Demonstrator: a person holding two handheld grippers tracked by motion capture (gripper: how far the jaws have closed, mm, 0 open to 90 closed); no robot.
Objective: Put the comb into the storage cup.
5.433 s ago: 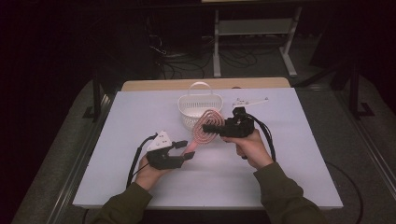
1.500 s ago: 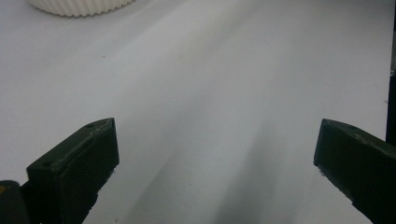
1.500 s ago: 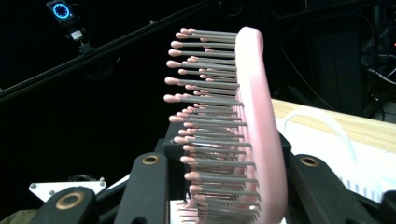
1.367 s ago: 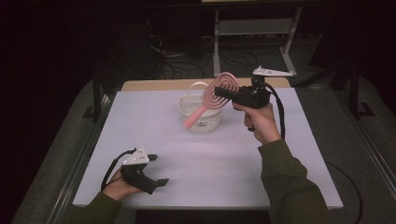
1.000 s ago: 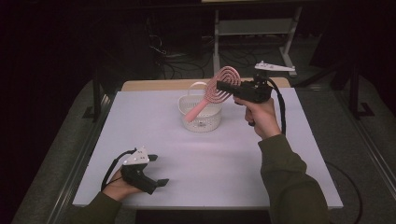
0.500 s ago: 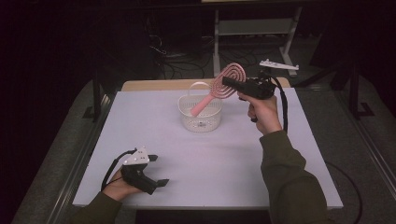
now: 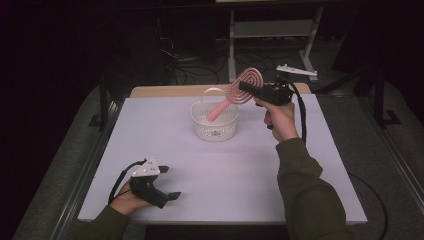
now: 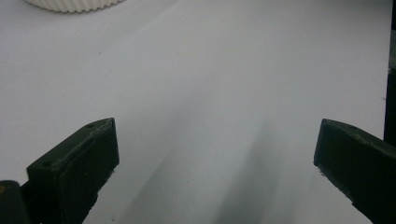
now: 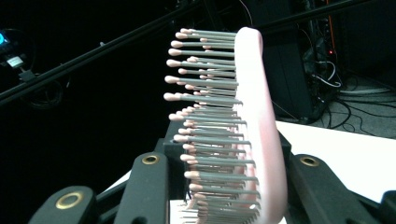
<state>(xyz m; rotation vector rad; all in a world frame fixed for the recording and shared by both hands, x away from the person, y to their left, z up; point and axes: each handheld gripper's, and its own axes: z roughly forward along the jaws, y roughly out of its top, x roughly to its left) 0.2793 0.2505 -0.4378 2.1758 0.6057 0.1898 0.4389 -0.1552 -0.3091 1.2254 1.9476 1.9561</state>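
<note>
A pink round hairbrush (image 7: 239, 91) hangs tilted over the white ribbed basket (image 7: 214, 121), handle pointing down into it. My right gripper (image 7: 250, 89) is shut on the brush head, held up at the back of the table. In the right gripper view the brush (image 9: 243, 135) stands edge-on between the black jaws, with its grey bristles toward the left jaw. My left gripper (image 7: 169, 183) rests low near the table's front left, jaws open with nothing between them. In the left gripper view its fingers (image 8: 79, 168) stand wide over the bare white table top (image 8: 224, 84).
The basket's white rim (image 8: 74, 4) shows at the top of the left gripper view. A wooden strip (image 7: 165, 91) runs along the table's far edge. Behind it are a metal stand (image 7: 272, 30) and floor cables (image 7: 185, 60). The right gripper's black cable (image 7: 302, 120) hangs beside the forearm.
My right gripper has carried the brush to the right and a little lower, and the handle now dips into the basket. The left gripper stays put.
</note>
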